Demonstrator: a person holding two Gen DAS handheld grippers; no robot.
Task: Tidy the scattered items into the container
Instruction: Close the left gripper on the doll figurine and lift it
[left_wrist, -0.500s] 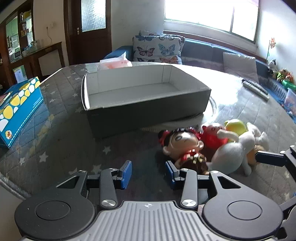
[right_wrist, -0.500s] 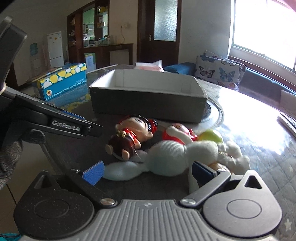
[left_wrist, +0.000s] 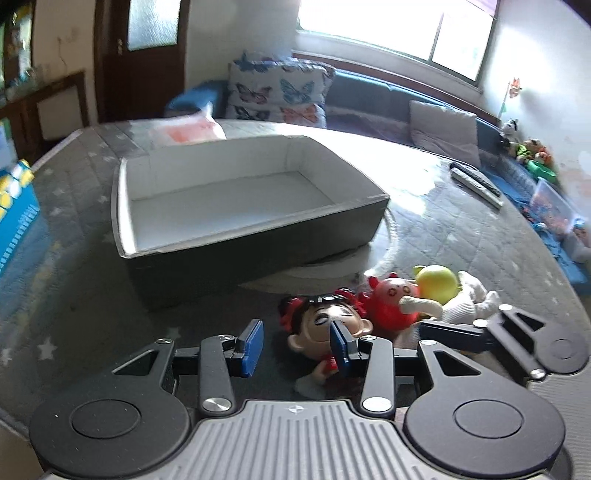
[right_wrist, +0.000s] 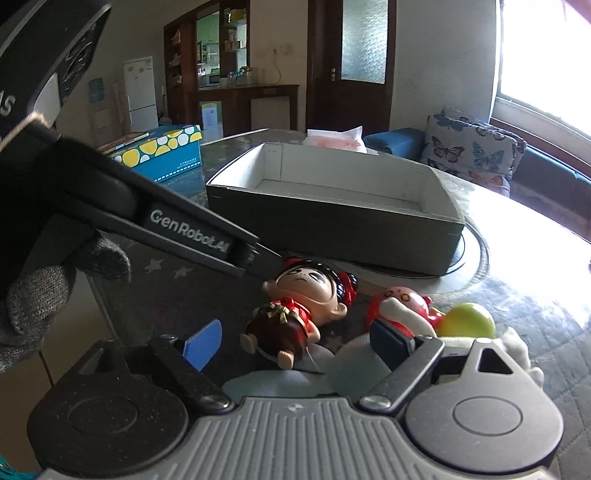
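Observation:
A grey box with white inside (left_wrist: 207, 206) stands on the table, empty; it also shows in the right wrist view (right_wrist: 332, 214). In front lies a doll with black hair and red dress (left_wrist: 325, 325) (right_wrist: 295, 306), a red toy (left_wrist: 391, 299) (right_wrist: 402, 299), a yellow-green ball (left_wrist: 437, 282) (right_wrist: 467, 319) and a white plush (left_wrist: 469, 299) (right_wrist: 517, 343). My left gripper (left_wrist: 295, 345) is open, its right pad in front of the doll's face. My right gripper (right_wrist: 295, 339) is open, straddling the doll's body and the plush.
A blue box with yellow dots (right_wrist: 162, 151) sits at the table's left. A pink-white packet (left_wrist: 188, 129) lies behind the grey box. Remote controls (left_wrist: 476, 182) lie at the far right. A sofa with butterfly cushions (left_wrist: 280, 92) is beyond the table.
Both grippers have moved forward toward the toys. The left gripper has opened wider and shifted right onto the doll. The right gripper has closed in over the doll and plush.

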